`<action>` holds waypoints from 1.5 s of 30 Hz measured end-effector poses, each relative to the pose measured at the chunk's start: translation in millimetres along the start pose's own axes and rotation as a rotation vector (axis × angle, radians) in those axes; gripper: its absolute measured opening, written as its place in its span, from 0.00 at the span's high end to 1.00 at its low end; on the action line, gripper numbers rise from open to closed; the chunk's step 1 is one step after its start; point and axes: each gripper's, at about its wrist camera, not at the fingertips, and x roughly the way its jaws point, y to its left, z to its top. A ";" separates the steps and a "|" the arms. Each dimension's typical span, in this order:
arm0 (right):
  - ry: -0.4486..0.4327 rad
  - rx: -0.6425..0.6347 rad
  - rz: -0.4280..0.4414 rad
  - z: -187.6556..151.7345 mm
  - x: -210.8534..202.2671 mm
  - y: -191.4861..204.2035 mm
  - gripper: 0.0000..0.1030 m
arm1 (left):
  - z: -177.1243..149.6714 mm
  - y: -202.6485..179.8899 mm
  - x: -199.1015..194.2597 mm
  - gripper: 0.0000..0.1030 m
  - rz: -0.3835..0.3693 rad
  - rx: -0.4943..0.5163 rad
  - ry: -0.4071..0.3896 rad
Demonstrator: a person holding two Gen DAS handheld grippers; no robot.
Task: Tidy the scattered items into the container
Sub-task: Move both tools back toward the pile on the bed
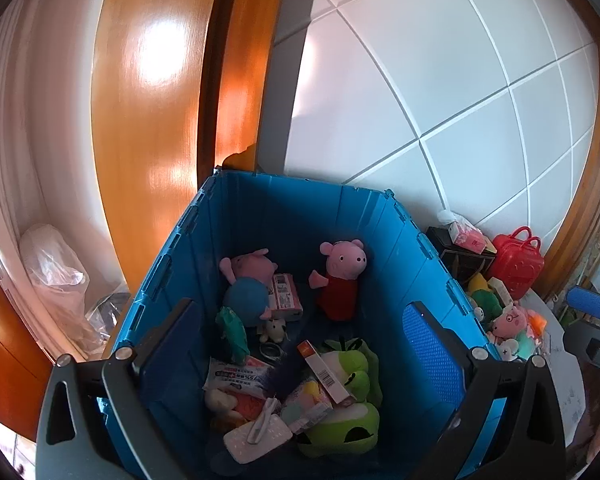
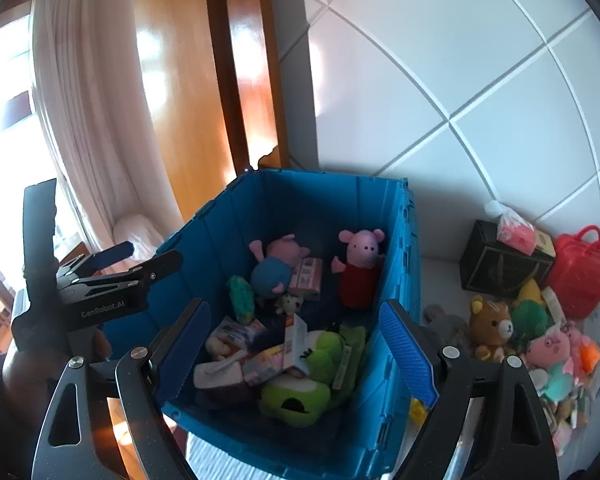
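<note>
Curtain (image 2: pixel 84 92) at 10 o'clock in the right wrist view, beside wooden door (image 2: pixel 180 80). Left gripper (image 1: pixel 300 344) low over blue crate (image 1: pixel 380 216), fingers spread wide, nothing between the pads; seen again from the right wrist view at 9 o'clock (image 2: pixel 140 258), hanging over the crate's left rim. Blue crate at centre (image 2: pixel 300 192), open-topped, against white tiled wall (image 2: pixel 440 60). Inside, toward 12 o'clock: blue-bodied pig plush (image 1: pixel 248 284) lying down, touching small pink box (image 1: pixel 286 298); red-dressed pig plush (image 1: pixel 340 276) upright against the right wall. Closer, toward 6 o'clock: white wipes packet (image 1: pixel 236 376), green frog plush (image 1: pixel 340 412) with long carton (image 1: pixel 324 372) lying tilted across it, white purse (image 1: pixel 256 436) near the front wall. Right gripper (image 2: pixel 296 356) over the crate's near right part, fingers spread, gripping nothing. Scattered items outside, at 3 o'clock: brown bear plush (image 2: pixel 492 324), green plush (image 2: pixel 530 318), black box (image 2: pixel 500 264) with pink tissue pack (image 2: pixel 514 228) on top, red toy suitcase (image 2: pixel 580 272) just beside it, pink pig plush (image 2: pixel 552 346) amid a heap near the right edge.
</note>
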 end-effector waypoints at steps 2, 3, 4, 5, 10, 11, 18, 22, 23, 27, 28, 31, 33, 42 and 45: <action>-0.004 0.002 0.000 -3.8 -6.8 -6.2 0.15 | -1.4 -8.8 -5.4 0.00 -0.002 0.003 -0.005; -0.007 0.002 0.000 -5.2 -10.3 -9.1 0.15 | -1.7 -14.1 -8.5 0.00 0.001 0.008 -0.008; -0.013 0.002 0.000 -7.0 -14.5 -12.6 0.15 | -2.0 -20.1 -12.0 0.00 0.003 0.014 -0.012; -0.021 0.004 0.002 -9.3 -19.4 -17.1 0.15 | -2.2 -25.9 -15.4 0.00 0.002 0.020 -0.013; -0.047 0.033 0.013 -25.2 -41.3 -45.8 0.14 | -3.7 -67.0 -28.8 0.00 -0.011 0.071 -0.012; -0.048 0.043 0.014 -29.5 -46.0 -54.5 0.14 | -3.9 -76.5 -30.4 0.00 -0.016 0.079 -0.013; -0.039 0.105 -0.016 -58.7 -81.7 -124.3 0.14 | -13.2 -153.5 -33.7 0.00 -0.068 0.119 -0.001; -0.035 0.140 -0.050 -74.3 -101.9 -165.5 0.14 | -23.9 -203.8 -29.5 0.00 -0.107 0.160 0.020; -0.034 0.149 -0.059 -78.9 -107.6 -176.5 0.14 | -26.6 -216.1 -28.5 0.00 -0.117 0.172 0.024; -0.025 0.180 -0.087 -93.5 -124.5 -216.6 0.14 | -36.0 -258.3 -23.6 0.00 -0.148 0.202 0.034; -0.023 0.185 -0.092 -96.6 -127.8 -224.3 0.14 | -38.7 -268.7 -21.5 0.00 -0.154 0.207 0.038; -0.020 0.198 -0.107 -107.5 -138.5 -249.0 0.14 | -46.8 -295.7 -14.5 0.00 -0.166 0.215 0.052; -0.016 0.202 -0.114 -114.2 -143.7 -264.9 0.14 | -52.6 -310.0 -9.6 0.00 -0.170 0.218 0.062; 0.019 0.238 -0.146 -146.2 -157.8 -332.0 0.14 | -83.4 -359.8 18.6 0.00 -0.150 0.216 0.127; 0.026 0.240 -0.158 -157.4 -160.4 -353.5 0.14 | -96.7 -368.4 33.7 0.00 -0.125 0.201 0.165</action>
